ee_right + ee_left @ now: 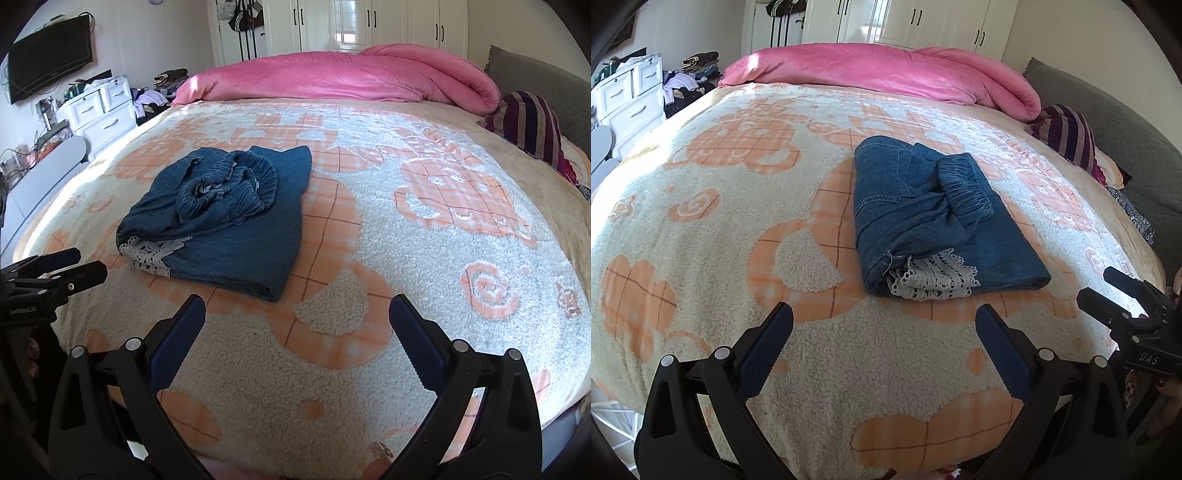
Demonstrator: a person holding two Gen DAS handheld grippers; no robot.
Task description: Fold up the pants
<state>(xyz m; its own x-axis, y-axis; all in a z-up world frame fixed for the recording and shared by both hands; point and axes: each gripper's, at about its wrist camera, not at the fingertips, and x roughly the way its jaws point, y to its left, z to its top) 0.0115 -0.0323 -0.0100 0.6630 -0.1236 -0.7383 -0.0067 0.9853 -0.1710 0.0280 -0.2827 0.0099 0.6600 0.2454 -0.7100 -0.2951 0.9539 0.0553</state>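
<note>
Blue denim pants with a white lace hem lie folded into a compact bundle on the bed, elastic waistband on top. In the right wrist view the same pants sit left of centre. My left gripper hovers open just short of the bundle's near edge, holding nothing. My right gripper is open too, empty, near the bundle's right corner. Each gripper shows in the other's view: the right gripper at the far right, the left gripper at the far left.
The bed is covered by a cream and orange fleece blanket. A rolled pink duvet lies along the far side, a striped pillow at right by the grey headboard. White drawers and a wall television stand left.
</note>
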